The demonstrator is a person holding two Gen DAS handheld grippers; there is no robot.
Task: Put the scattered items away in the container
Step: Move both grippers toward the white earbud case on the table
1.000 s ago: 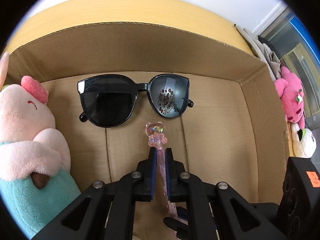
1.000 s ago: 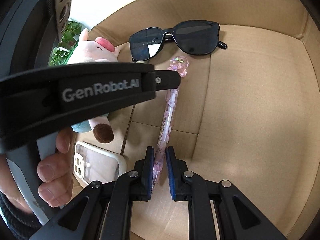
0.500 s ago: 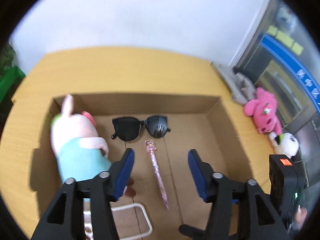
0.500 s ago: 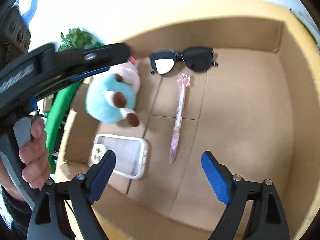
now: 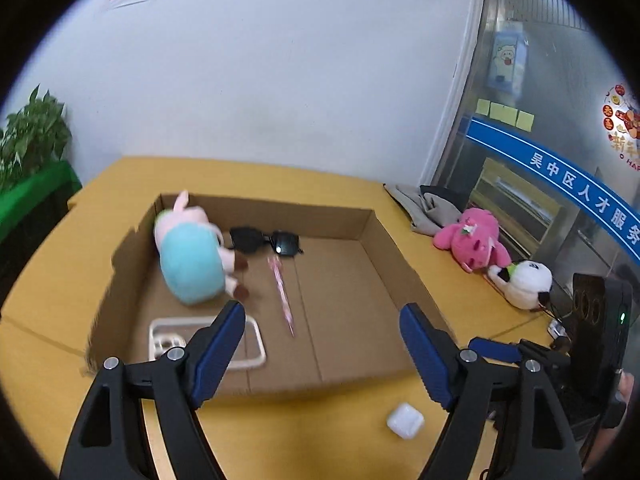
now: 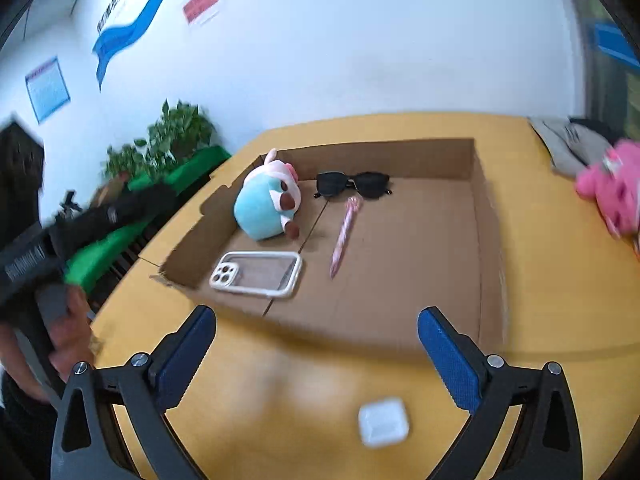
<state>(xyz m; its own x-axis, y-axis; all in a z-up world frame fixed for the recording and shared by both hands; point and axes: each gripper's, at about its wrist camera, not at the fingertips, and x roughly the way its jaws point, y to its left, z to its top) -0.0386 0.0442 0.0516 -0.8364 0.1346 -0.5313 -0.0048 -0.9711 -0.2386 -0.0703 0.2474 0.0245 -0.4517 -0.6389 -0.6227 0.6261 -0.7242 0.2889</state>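
A shallow cardboard box (image 5: 384, 236) (image 6: 486, 216) sits on the yellow table. Inside lie a pink pen (image 5: 282, 286) (image 6: 344, 232), black sunglasses (image 5: 264, 240) (image 6: 352, 184), a teal-and-pink plush (image 5: 192, 260) (image 6: 266, 204) and a clear phone case (image 5: 172, 340) (image 6: 256, 272). A small white earbud case (image 5: 405, 420) (image 6: 383, 420) lies on the table in front of the box. My left gripper (image 5: 322, 344) is open and empty above the box's near edge. My right gripper (image 6: 316, 352) is open and empty above the table, just behind the earbud case.
A pink plush (image 5: 472, 240) (image 6: 616, 188) and a white panda plush (image 5: 522, 284) lie on the table right of the box, with grey cloth (image 5: 424, 204) behind. A green plant (image 5: 32, 136) (image 6: 176, 132) stands left. The white wall is beyond.
Both grippers let go of the pink pen, opened wide and pulled back and up out of the box. The pen now lies on the box floor.
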